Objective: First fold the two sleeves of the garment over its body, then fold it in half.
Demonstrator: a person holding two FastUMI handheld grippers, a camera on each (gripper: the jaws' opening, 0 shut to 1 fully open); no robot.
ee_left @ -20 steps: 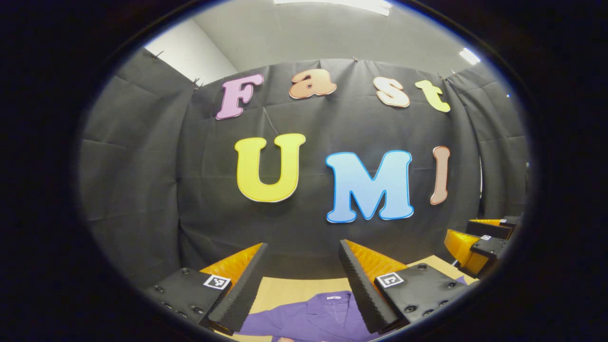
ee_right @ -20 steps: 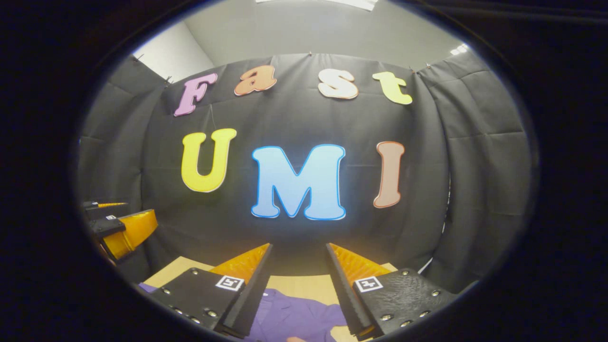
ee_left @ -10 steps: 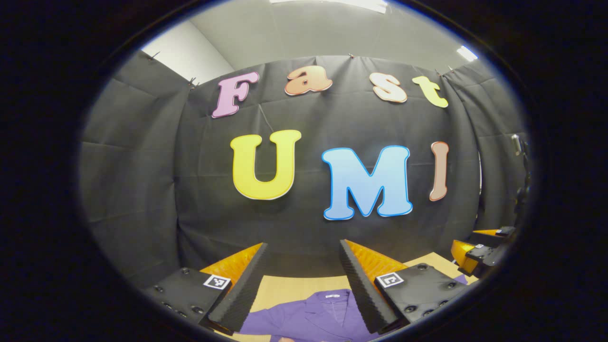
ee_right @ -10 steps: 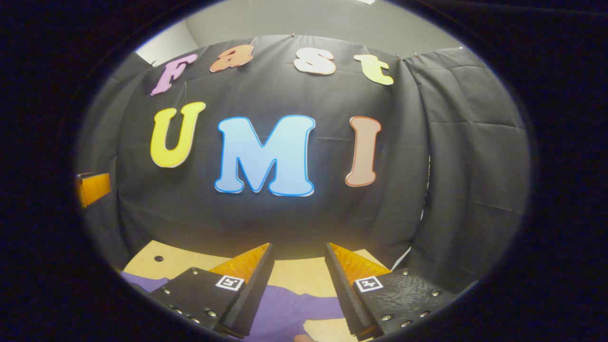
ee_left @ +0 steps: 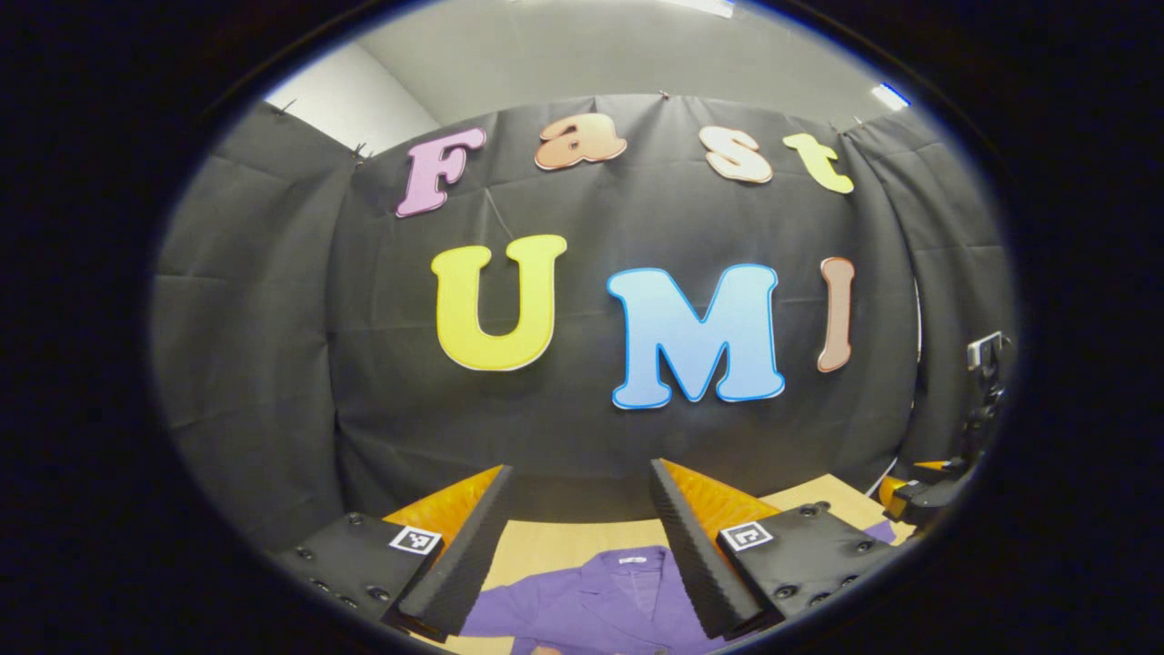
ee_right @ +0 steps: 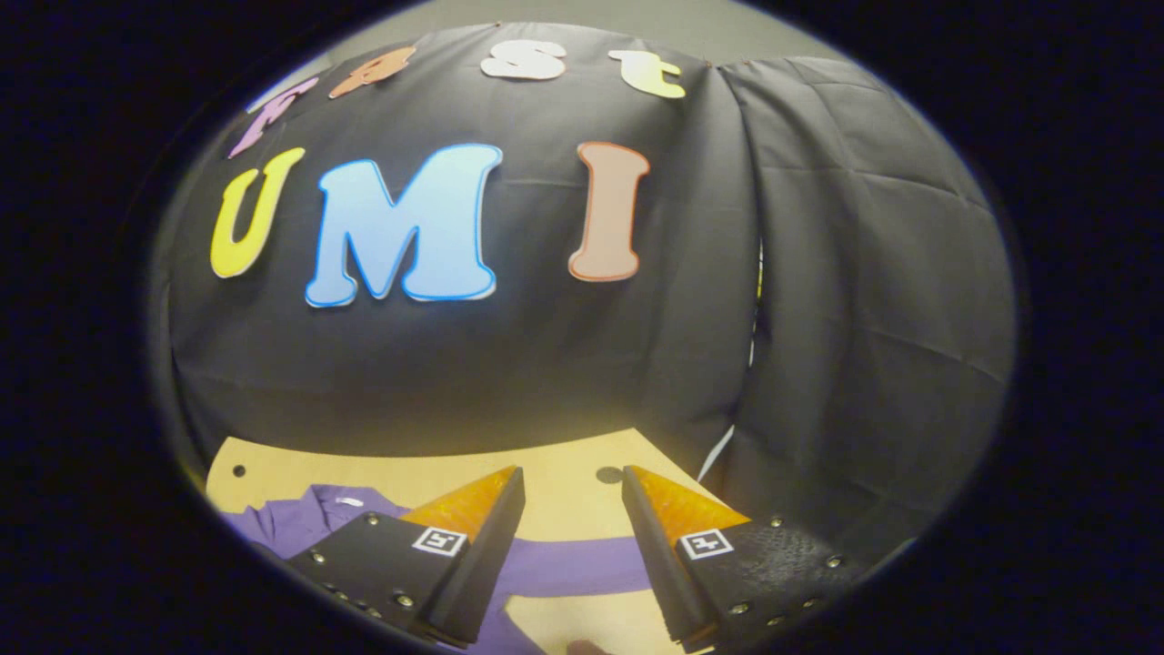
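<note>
Currently: tan desk (ee_right: 564,455) carries the purple shirt (ee_left: 591,605), lying flat, collar toward the booth wall. One sleeve (ee_right: 582,566) stretches sideways across the desk. Left tongs (ee_left: 577,546) wide open above the collar area, holding nothing. Right tongs (ee_right: 568,546) wide open above that sleeve, also empty.

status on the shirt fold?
Nothing folded: the purple shirt lies flat on the table, one sleeve stretched sideways. Right gripper hangs over that sleeve, left gripper over the collar, jaws open and empty. Both sleeve folds and the halving remain.
</note>
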